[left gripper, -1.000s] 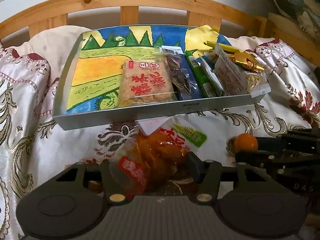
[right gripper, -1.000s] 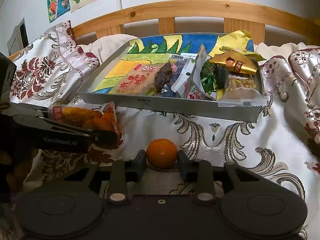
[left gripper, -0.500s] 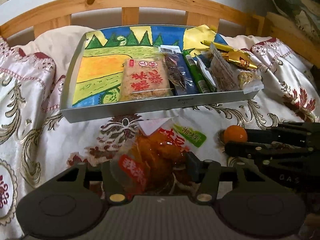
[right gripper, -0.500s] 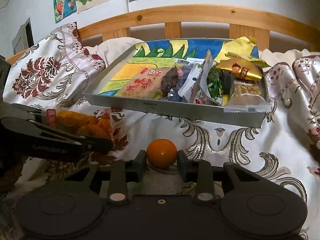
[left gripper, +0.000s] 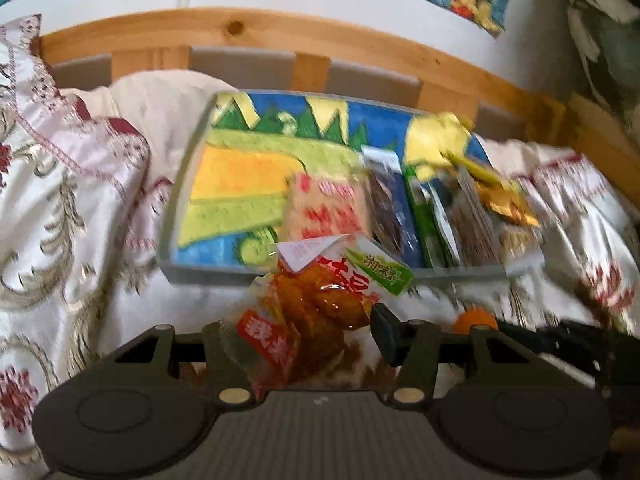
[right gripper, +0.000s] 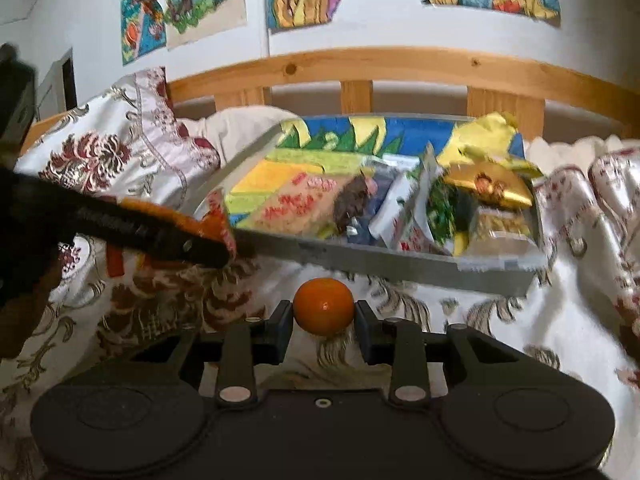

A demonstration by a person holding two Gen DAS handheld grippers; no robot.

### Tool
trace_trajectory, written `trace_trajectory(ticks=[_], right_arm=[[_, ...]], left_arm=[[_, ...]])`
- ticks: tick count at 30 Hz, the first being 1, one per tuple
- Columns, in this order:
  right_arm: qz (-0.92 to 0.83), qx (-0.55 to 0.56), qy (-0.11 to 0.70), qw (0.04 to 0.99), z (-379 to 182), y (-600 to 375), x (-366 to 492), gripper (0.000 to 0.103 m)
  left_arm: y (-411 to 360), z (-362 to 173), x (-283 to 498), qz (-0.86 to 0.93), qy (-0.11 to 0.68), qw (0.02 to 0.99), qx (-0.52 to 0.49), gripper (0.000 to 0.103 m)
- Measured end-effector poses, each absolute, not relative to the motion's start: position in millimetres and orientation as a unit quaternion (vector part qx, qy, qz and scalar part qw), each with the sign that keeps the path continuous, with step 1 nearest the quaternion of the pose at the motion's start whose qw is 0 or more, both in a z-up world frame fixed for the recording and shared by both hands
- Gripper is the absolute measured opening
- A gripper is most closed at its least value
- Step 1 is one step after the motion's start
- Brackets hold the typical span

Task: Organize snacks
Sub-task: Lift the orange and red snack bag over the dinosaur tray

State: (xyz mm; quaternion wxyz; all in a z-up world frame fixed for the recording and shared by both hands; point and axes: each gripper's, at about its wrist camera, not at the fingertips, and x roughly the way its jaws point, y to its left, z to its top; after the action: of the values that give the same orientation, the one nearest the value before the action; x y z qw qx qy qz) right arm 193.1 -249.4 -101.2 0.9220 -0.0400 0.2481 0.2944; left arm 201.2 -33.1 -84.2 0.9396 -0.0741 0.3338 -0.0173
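Left gripper [left gripper: 296,338] holds one snack bag [left gripper: 320,300]; right gripper [right gripper: 323,320] holds one orange [right gripper: 323,306]; tray [right gripper: 400,262] at 12 o'clock.

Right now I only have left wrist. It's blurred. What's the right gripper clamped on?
Observer: The right gripper is shut on a small orange fruit, pads on both its sides.
Operator: Is the fruit in the tray?
Observer: No, it sits short of the tray, in front of the near wall.
Operator: Where does my snack bag sit from that side?
Observer: The left gripper holds the orange snack bag by the tray's near left corner.
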Motion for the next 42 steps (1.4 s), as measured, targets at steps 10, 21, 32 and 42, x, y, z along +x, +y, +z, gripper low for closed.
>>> trace_trajectory(ticks=[10,21,32,42], right_arm=[[0.301,-0.056,0.162,0.938,-81.2,-222.6,211.1,0.035],[0.282,-0.05,0.201,0.937,-86.5,-211.0,245.1,0.035],[0.276,-0.038,0.234,0.931,-92.5,-211.8,256.4,0.036],[0.276,-0.036,0.236,0.931,-93.6,-210.5,258.0,0.037]], left_arm=[[-18.2,-67.4,253.1,0.042,0.319,0.943,-0.082,0.058],[-4.1,-87.1,285.6,0.082,0.336,0.933,-0.096,0.058],[-2.1,-96.2,286.1,0.1,0.339,0.931,-0.095,0.058],[-3.9,-98.7,284.3,0.109,0.339,0.93,-0.092,0.057]])
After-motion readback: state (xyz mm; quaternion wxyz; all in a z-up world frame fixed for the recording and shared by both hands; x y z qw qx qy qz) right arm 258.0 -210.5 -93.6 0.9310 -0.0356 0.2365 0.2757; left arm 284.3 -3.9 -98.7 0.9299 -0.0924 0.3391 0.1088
